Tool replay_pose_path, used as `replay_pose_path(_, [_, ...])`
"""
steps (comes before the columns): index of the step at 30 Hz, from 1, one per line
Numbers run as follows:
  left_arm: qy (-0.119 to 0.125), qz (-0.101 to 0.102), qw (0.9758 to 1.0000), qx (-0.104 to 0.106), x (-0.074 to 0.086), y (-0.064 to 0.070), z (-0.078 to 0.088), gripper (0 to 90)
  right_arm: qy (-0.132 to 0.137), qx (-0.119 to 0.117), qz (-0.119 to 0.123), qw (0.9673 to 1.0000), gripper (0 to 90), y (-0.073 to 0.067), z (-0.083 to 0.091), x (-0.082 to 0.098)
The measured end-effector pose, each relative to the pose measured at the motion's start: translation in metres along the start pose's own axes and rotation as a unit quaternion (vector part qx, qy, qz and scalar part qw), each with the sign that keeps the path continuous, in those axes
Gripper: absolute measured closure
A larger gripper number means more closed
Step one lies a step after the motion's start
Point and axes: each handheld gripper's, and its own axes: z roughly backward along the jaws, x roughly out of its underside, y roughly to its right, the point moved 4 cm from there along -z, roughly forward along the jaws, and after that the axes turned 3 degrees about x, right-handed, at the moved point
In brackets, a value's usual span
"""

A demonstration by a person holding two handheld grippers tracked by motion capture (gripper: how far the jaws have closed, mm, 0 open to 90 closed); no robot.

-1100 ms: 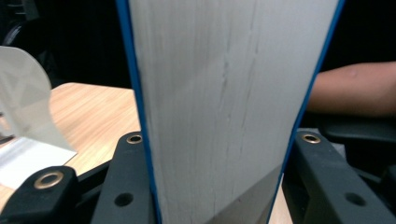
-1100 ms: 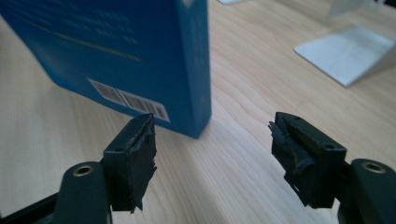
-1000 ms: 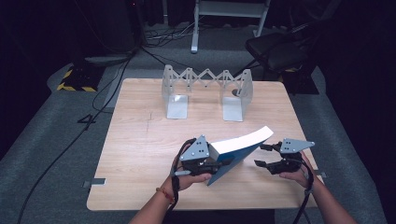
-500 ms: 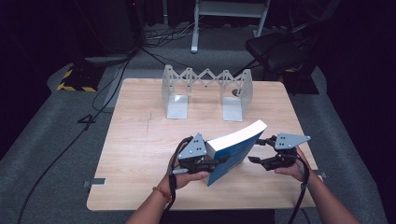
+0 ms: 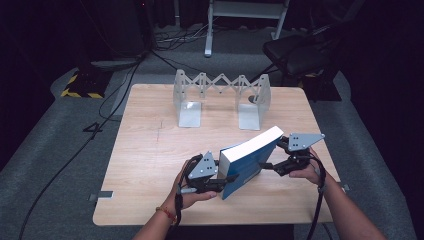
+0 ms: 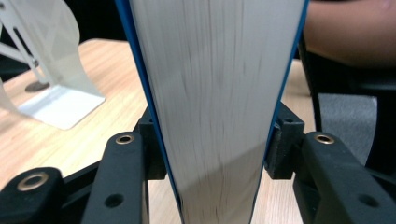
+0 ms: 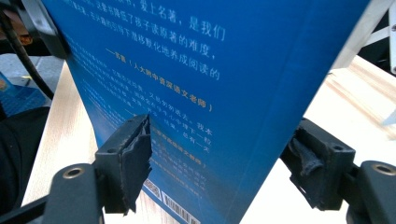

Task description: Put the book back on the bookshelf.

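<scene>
A thick blue book (image 5: 247,160) stands tilted on the wooden table (image 5: 145,150), with its white page edge (image 6: 215,93) facing my left gripper (image 5: 225,182). That gripper is shut on the book's near end, one pad on each blue cover, and its jaws have just been opening a little with the book between them. My right gripper (image 5: 272,154) is at the book's right side, facing the back cover (image 7: 187,70) with white Chinese text. Its jaws have just been opening and stand open, the torn left pad (image 7: 135,158) in front of the cover.
A white folding book rack (image 5: 220,95) stands at the table's far middle, and its foot (image 6: 56,105) appears in the left gripper view. A black chair (image 5: 295,50) and cables lie on the grey floor beyond. Bare wood stretches to the left of the hands.
The book has tipped from a low lean to a steeper tilt. My right gripper has risen and moved in towards the left with it. The left hand has stayed in place.
</scene>
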Motion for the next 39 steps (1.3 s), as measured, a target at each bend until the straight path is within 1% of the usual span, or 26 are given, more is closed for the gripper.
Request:
replay_pose_path(2, [-0.024,-0.003,0.9996,-0.01,0.009,0.001,-0.002,50.9,-0.003,0.002,0.002,1.0,27.9,0.001,-0.002,0.0])
replay_pose_path(4, [-0.049,-0.002,0.9986,-0.022,0.02,0.001,-0.006,47.5,-0.004,0.005,0.005,1.0,29.1,0.001,-0.002,0.0])
replay_pose_path(5, [-0.057,-0.001,0.9979,-0.031,0.026,0.001,-0.008,45.7,-0.003,0.006,0.004,1.0,30.1,0.001,-0.002,0.0])
replay_pose_path(6, [-0.061,0.002,0.9975,-0.035,0.031,0.002,-0.009,44.6,-0.001,0.004,0.005,1.0,31.3,0.002,-0.001,0.001])
replay_pose_path(7, [-0.06,0.002,0.9974,-0.041,0.034,0.002,-0.009,45.3,0.002,0.003,0.004,1.0,32.5,0.002,0.0,0.001])
replay_pose_path(9, [-0.055,0.0,0.9974,-0.046,0.036,0.002,-0.008,47.0,0.001,0.002,0.008,1.0,35.0,0.002,0.002,0.002])
replay_pose_path(11, [-0.062,-0.007,0.9964,-0.058,0.037,0.001,-0.007,47.6,-0.001,0.007,0.012,0.9999,37.8,0.001,0.005,0.002])
replay_pose_path(12, [-0.067,-0.006,0.9951,-0.072,0.037,-0.001,-0.006,49.4,-0.002,0.007,0.014,0.9999,39.7,0.001,0.006,0.002])
replay_pose_path(13, [-0.067,-0.006,0.9951,-0.072,0.037,-0.001,-0.006,49.4,-0.002,0.007,0.014,0.9999,39.7,0.001,0.006,0.002])
replay_pose_path(14, [-0.068,-0.001,0.9947,-0.078,0.039,-0.004,-0.004,49.4,0.0,0.005,0.02,0.9998,43.5,-0.001,0.008,0.002])
replay_pose_path(15, [-0.062,0.009,0.9948,-0.08,0.04,-0.008,-0.001,49.2,0.001,0.001,0.026,0.9997,47.6,-0.003,0.012,0.003])
replay_pose_path(16, [-0.054,0.019,0.9952,-0.079,0.041,-0.012,0.002,49.0,0.002,-0.007,0.034,0.9994,50.5,-0.005,0.015,0.003])
replay_pose_path(17, [-0.051,0.026,0.9953,-0.078,0.042,-0.015,0.004,48.1,0.003,-0.018,0.048,0.9987,53.7,-0.012,0.02,0.003])
replay_pose_path(18, [-0.051,0.026,0.9952,-0.08,0.042,-0.017,0.004,47.5,0.003,-0.018,0.053,0.9984,54.1,-0.015,0.021,0.003])
replay_pose_path(19, [-0.053,0.024,0.9945,-0.087,0.041,-0.018,0.004,47.1,0.001,-0.018,0.059,0.9981,54.1,-0.018,0.021,0.002])
replay_pose_path(22, [-0.053,0.021,0.9943,-0.09,0.041,-0.017,0.004,46.1,0.0,-0.015,0.07,0.9975,54.6,-0.024,0.022,-0.001])
replay_pose_path(25, [-0.051,0.014,0.9941,-0.095,0.04,-0.016,0.004,45.9,0.014,-0.024,0.07,0.9971,55.1,-0.03,0.022,-0.006])
replay_pose_path(27, [-0.05,0.013,0.9942,-0.095,0.039,-0.014,0.004,46.1,0.02,-0.023,0.077,0.9966,55.0,-0.034,0.02,-0.012])
replay_pose_path(29, [-0.052,0.008,0.9939,-0.097,0.039,-0.014,0.004,46.7,0.022,-0.019,0.078,0.9965,55.0,-0.038,0.018,-0.017])
replay_pose_path(30, [-0.053,0.006,0.9935,-0.1,0.038,-0.014,0.003,46.6,0.024,-0.018,0.073,0.9969,55.1,-0.04,0.017,-0.02])
replay_pose_path(31, [-0.054,0.007,0.9936,-0.099,0.038,-0.014,0.003,46.5,0.025,-0.014,0.072,0.997,55.1,-0.041,0.016,-0.021])
replay_pose_path(33, [-0.052,0.006,0.9928,-0.107,0.036,-0.016,0.001,45.6,0.026,-0.009,0.067,0.9974,57.3,-0.043,0.015,-0.024])
replay_pose_path(35, [-0.047,0.009,0.9931,-0.107,0.034,-0.018,-0.001,43.8,0.023,-0.01,0.064,0.9976,58.4,-0.044,0.016,-0.026])
replay_pose_path(38, [-0.043,0.012,0.9937,-0.103,0.032,-0.023,-0.005,42.7,0.026,0.002,0.055,0.9982,57.9,-0.044,0.017,-0.027])
replay_pose_path(39, [-0.042,0.01,0.994,-0.101,0.031,-0.024,-0.007,42.6,0.028,0.005,0.048,0.9985,57.8,-0.043,0.017,-0.027])
